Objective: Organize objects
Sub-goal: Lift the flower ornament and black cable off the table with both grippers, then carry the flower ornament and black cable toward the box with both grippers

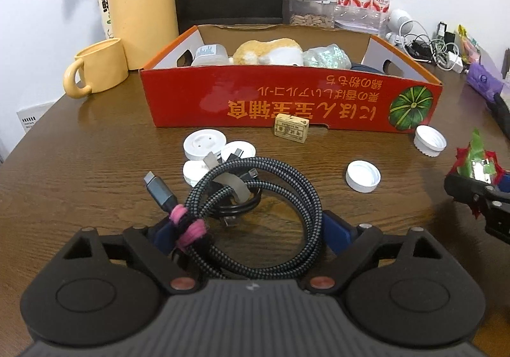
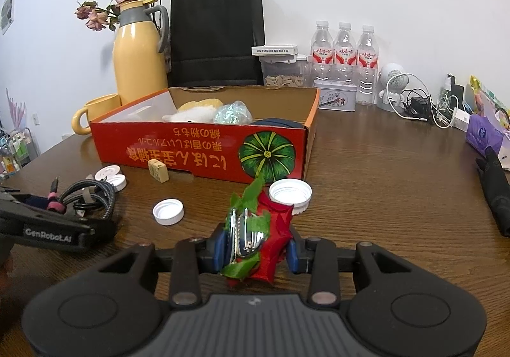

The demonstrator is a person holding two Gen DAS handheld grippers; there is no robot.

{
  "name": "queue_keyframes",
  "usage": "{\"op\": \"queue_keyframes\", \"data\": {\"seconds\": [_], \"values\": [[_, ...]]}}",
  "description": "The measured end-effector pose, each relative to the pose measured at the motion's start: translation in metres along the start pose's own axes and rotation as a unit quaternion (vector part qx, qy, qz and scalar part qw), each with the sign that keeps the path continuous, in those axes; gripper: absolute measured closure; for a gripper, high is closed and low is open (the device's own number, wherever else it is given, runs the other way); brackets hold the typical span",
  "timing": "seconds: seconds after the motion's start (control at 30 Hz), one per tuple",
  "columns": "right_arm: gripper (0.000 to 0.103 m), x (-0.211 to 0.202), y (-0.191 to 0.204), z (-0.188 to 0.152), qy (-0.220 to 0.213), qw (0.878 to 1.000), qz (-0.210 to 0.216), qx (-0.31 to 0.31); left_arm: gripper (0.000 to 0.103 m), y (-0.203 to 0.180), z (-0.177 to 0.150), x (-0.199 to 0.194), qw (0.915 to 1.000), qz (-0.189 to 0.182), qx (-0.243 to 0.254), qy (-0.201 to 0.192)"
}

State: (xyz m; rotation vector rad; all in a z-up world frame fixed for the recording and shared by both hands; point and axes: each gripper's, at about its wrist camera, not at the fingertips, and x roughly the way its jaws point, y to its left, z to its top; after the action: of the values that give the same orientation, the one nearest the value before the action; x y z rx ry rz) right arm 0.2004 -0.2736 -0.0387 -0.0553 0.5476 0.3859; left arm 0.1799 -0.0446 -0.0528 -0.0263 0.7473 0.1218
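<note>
My left gripper [image 1: 251, 229] is open around a coiled braided cable [image 1: 255, 216] tied with a pink band, lying on the wooden table. My right gripper [image 2: 255, 248] is shut on a red and green artificial flower [image 2: 258, 229] with a shiny clip, held low over the table. It shows at the right edge of the left wrist view [image 1: 475, 165]. A red cardboard box [image 1: 287, 101] [image 2: 204, 146] stands behind, holding a plush toy [image 1: 271, 52], a plastic container and a crumpled bag.
White discs [image 1: 205, 143], two white bottle caps [image 1: 363, 176] [image 1: 430, 141] and a small tan block [image 1: 291, 129] lie before the box. A yellow mug [image 1: 98, 70], yellow thermos [image 1: 143, 6], black bag, water bottles [image 2: 344, 54] and tangled chargers [image 2: 424, 105] stand behind.
</note>
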Motion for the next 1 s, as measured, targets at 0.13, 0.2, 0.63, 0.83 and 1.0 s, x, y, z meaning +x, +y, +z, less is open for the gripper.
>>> {"op": "queue_keyframes", "data": {"seconds": [0.13, 0.2, 0.63, 0.83, 1.0], "values": [[0.068, -0.003, 0.003, 0.000, -0.011, 1.000, -0.002, -0.010, 0.012, 0.006, 0.002, -0.010, 0.9999, -0.008, 0.001, -0.013], [0.068, -0.007, 0.006, 0.000, -0.021, 1.000, 0.002, -0.015, 0.012, 0.007, 0.005, -0.017, 0.9997, -0.012, 0.004, -0.022], [0.068, -0.010, 0.024, 0.032, -0.068, 0.997, 0.023, -0.025, 0.012, 0.007, 0.045, -0.045, 0.9949, -0.048, 0.026, -0.085], [0.068, 0.001, 0.028, 0.065, -0.099, 0.995, 0.019, -0.026, 0.012, 0.008, 0.072, -0.039, 0.9922, -0.061, 0.021, -0.107], [0.068, 0.010, 0.030, 0.082, -0.114, 0.993, 0.020, -0.022, 0.012, 0.008, 0.086, -0.035, 0.9904, -0.071, 0.025, -0.116]]}}
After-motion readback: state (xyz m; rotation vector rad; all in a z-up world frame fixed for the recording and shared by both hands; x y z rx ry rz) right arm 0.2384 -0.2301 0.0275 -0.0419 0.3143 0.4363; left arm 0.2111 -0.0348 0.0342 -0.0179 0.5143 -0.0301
